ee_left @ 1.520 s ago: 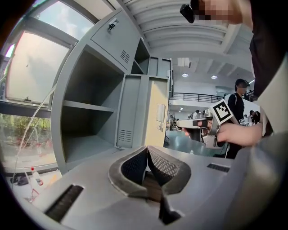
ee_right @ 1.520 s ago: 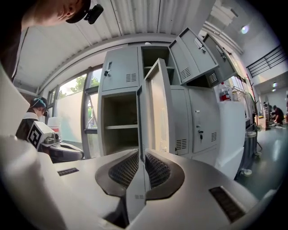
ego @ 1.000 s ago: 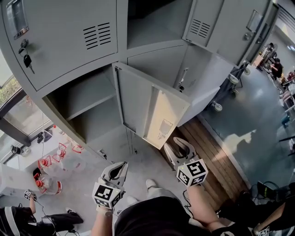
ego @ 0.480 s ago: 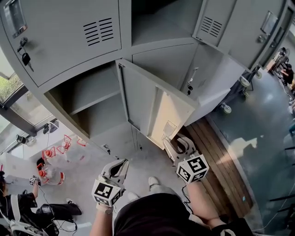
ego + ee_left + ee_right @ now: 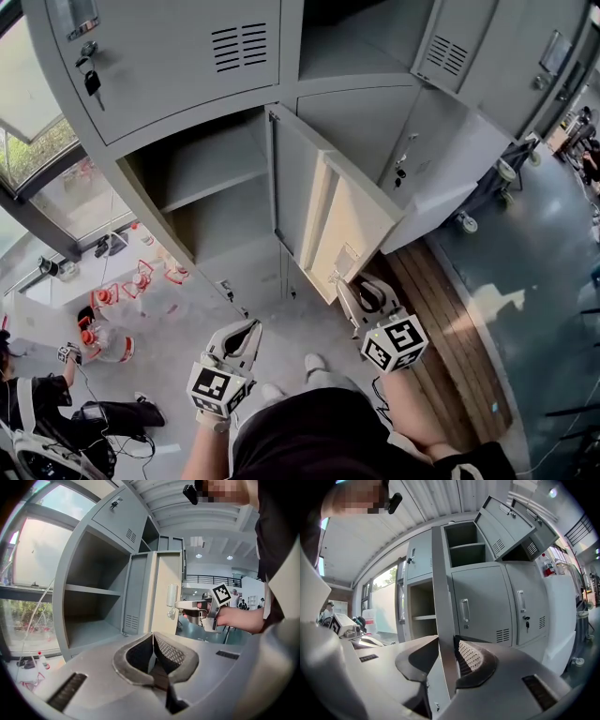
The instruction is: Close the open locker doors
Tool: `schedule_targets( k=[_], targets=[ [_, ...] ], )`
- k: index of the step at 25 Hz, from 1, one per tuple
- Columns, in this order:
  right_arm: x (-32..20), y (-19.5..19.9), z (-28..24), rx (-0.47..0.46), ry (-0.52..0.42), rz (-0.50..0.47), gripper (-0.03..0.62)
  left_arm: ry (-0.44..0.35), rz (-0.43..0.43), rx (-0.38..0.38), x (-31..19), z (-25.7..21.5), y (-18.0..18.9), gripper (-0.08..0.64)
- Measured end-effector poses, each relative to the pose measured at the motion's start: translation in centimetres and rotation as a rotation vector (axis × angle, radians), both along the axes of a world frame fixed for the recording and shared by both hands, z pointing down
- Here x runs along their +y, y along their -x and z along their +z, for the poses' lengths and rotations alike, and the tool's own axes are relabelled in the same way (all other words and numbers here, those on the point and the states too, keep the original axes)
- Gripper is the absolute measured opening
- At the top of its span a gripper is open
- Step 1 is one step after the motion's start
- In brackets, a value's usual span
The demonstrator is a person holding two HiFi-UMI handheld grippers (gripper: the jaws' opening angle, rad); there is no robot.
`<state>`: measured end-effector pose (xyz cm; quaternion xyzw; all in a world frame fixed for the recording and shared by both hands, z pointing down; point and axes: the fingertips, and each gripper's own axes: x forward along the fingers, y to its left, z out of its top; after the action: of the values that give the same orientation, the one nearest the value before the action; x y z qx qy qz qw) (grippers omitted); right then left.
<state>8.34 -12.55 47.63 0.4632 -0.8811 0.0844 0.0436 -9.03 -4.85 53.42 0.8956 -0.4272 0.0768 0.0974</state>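
The right claw [image 5: 446, 641], whose jaws had just been closing, pinched the free edge of the tall grey sheet-metal locker door [image 5: 438, 588]. This door stood open beside its shelved compartment [image 5: 202, 183]. The left claw [image 5: 153, 638] was pressed together, empty. The door looked light, stiff and smooth. Its free edge, far from the hinged side, seemed the best hold.

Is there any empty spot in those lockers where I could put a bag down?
The open compartment left of the open door is bare, both on its shelf and beneath it. The floor under the window is crowded with bottles.
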Motion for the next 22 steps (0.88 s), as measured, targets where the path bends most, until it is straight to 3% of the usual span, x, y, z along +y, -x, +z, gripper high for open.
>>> schedule_targets(
  k=[22],
  targets=[
    [4.6,13.3,0.3,0.052,0.005,-0.127,0.138,-0.02,-0.137,0.039,6.3,0.7,11.6,0.023]
  ],
)
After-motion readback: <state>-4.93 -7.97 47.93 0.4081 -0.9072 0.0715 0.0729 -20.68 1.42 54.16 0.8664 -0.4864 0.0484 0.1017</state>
